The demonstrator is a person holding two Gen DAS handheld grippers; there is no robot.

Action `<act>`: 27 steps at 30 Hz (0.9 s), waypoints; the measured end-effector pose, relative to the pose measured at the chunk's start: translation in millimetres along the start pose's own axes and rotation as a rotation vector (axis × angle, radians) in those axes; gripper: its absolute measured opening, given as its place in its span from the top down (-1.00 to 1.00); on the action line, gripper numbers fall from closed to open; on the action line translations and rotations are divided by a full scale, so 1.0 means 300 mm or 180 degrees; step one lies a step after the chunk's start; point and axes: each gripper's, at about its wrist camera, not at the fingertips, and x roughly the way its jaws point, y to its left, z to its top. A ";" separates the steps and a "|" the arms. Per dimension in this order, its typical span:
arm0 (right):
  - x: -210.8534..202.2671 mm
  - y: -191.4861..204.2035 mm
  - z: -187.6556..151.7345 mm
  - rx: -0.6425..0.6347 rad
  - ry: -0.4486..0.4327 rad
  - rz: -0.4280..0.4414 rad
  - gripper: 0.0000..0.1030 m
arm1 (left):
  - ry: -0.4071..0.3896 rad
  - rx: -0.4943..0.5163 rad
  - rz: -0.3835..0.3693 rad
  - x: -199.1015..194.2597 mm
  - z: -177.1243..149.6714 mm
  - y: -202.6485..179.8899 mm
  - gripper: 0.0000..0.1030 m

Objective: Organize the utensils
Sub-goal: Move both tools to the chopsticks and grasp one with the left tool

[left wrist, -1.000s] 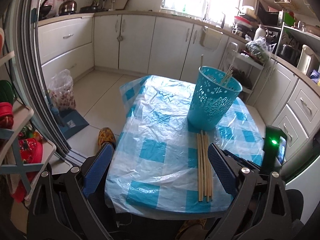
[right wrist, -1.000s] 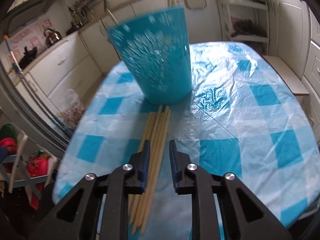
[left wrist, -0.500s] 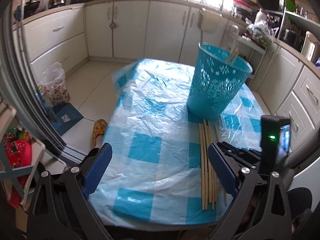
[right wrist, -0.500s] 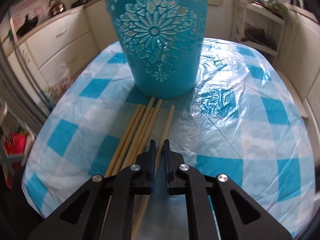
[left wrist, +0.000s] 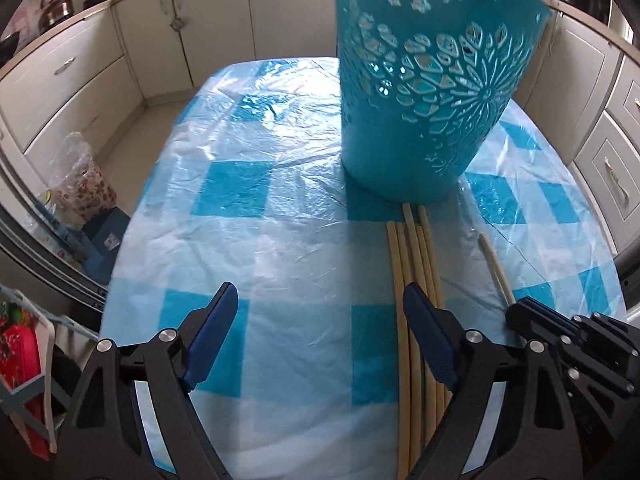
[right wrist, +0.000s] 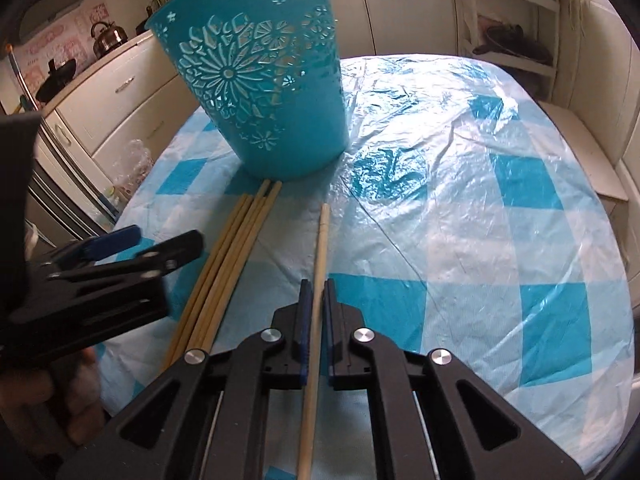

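A teal perforated basket [left wrist: 432, 80] stands on the blue-checked table; it also shows in the right wrist view [right wrist: 264, 92]. Several wooden chopsticks [left wrist: 416, 276] lie in a bundle in front of it, also in the right wrist view [right wrist: 228, 256]. My right gripper [right wrist: 314, 292] is shut on one chopstick [right wrist: 320, 248], pulled apart from the bundle to the right; that chopstick shows in the left wrist view [left wrist: 496, 268]. My left gripper [left wrist: 320, 312] is open and empty, low over the table, its right finger [left wrist: 424, 320] over the bundle.
The table [right wrist: 480, 216] carries a glossy plastic cover. White kitchen cabinets [left wrist: 80, 80] ring the room. A plastic bag [left wrist: 80, 184] sits on the floor left of the table. A shelf rack [right wrist: 516, 24] stands behind the table.
Both grippers moved forward toward the basket. My right gripper closed on one chopstick and drew it right, away from the bundle. My left gripper came lower over the table.
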 end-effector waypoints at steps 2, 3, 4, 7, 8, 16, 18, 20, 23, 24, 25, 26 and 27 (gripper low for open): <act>-0.001 -0.004 0.002 0.0019 0.0008 0.0031 0.90 | 0.0017 0.0034 0.0044 0.019 0.004 -0.013 -0.55; -0.009 -0.002 -0.002 0.0020 0.0008 0.0036 0.90 | 0.0020 0.0043 0.0043 0.022 0.006 -0.016 -0.54; -0.011 -0.004 -0.003 0.0023 0.0012 0.0042 0.90 | 0.0030 0.0055 0.0050 0.027 0.007 -0.020 -0.52; -0.013 -0.005 -0.002 0.0032 0.0024 0.0052 0.90 | 0.0037 0.0108 0.0094 0.036 0.011 -0.033 -0.46; -0.012 -0.004 -0.002 0.0033 0.0024 0.0052 0.90 | 0.0032 0.0124 0.0088 0.037 0.013 -0.036 -0.44; -0.005 0.003 0.001 0.0012 0.0011 0.0029 0.89 | 0.0020 0.0262 -0.0130 0.032 0.028 -0.066 0.47; -0.002 0.006 0.002 0.0012 0.0007 0.0029 0.89 | 0.0036 0.0293 -0.0227 0.031 0.032 -0.064 0.65; 0.001 0.007 0.002 0.0008 0.0000 0.0030 0.89 | 0.0111 0.0238 -0.0362 0.027 0.031 -0.036 0.86; 0.002 0.006 0.003 0.0017 -0.0008 0.0038 0.89 | 0.0162 0.0040 -0.0558 -0.005 0.031 0.018 0.90; 0.001 0.007 0.002 0.0021 -0.0010 0.0038 0.89 | 0.0114 0.0036 -0.0588 -0.028 0.029 0.026 0.91; 0.001 0.007 0.001 0.0025 -0.0015 0.0041 0.89 | 0.0064 0.0019 -0.0652 -0.059 0.028 0.036 0.91; 0.000 0.007 0.000 0.0027 -0.0018 0.0041 0.89 | -0.0013 -0.0009 -0.0742 -0.108 0.029 0.048 0.91; 0.000 0.008 -0.001 0.0031 -0.0020 0.0043 0.89 | -0.0070 -0.0015 -0.0800 -0.144 0.033 0.054 0.90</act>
